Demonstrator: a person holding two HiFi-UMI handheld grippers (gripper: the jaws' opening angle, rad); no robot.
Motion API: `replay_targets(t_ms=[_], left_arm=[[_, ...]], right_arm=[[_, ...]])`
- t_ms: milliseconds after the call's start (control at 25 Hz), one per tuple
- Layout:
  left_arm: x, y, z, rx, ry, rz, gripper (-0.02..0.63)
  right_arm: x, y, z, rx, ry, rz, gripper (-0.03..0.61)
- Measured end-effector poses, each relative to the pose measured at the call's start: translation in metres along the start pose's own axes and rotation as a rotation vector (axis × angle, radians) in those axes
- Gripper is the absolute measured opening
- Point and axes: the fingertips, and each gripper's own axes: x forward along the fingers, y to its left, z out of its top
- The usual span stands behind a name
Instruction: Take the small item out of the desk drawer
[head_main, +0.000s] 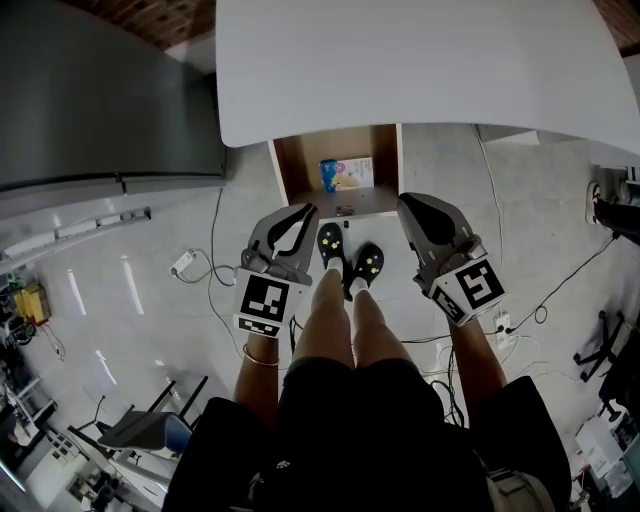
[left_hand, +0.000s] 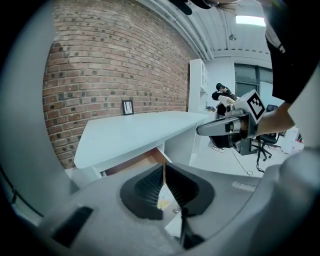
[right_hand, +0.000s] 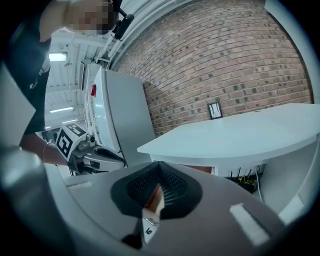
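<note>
In the head view, the drawer (head_main: 288, 168) stood open under the edge of the white desk (head_main: 420, 70), and the small item (head_main: 346, 174), a blue and cream box, lay inside it, toward the back of the drawer and touched by neither tool. You held your left gripper (head_main: 307, 211) just before the drawer's front at its left corner, and your right gripper (head_main: 404, 200) just before its right corner; your shoes (head_main: 348, 258) were on the floor directly in front of the drawer. In the left gripper view, the jaws stood only a narrow crack apart with nothing between them, and they looked toward the drawer, of which only a little wood showed under the desk. In the right gripper view, the jaws were together and empty, also turned toward the drawer. I judge that the taking out was not yet begun. Several things could go wrong from here. So narrow a gap would probably not go around the box, so the tips could push it deeper into the drawer instead of gripping it. The desk edge hangs over the back of the drawer, so a steep reach could strike it. Both tools were close to the same small opening and could knock together.
</note>
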Motion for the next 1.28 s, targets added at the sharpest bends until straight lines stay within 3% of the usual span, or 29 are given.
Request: replay_targets(t_ms=[360,1280], left_arm=[[0.035,0.009,-0.034,-0.037,0.048,-0.023,0.018],[0.116,0.035,-0.097,-0.008,0.185,-0.056,0.048]], right_arm=[[0.017,-0.010,-0.031,0.019,0.016,-0.021,0.012],[0.052,-0.037,-0.071,0.034,0.072,-0.044,0.012]])
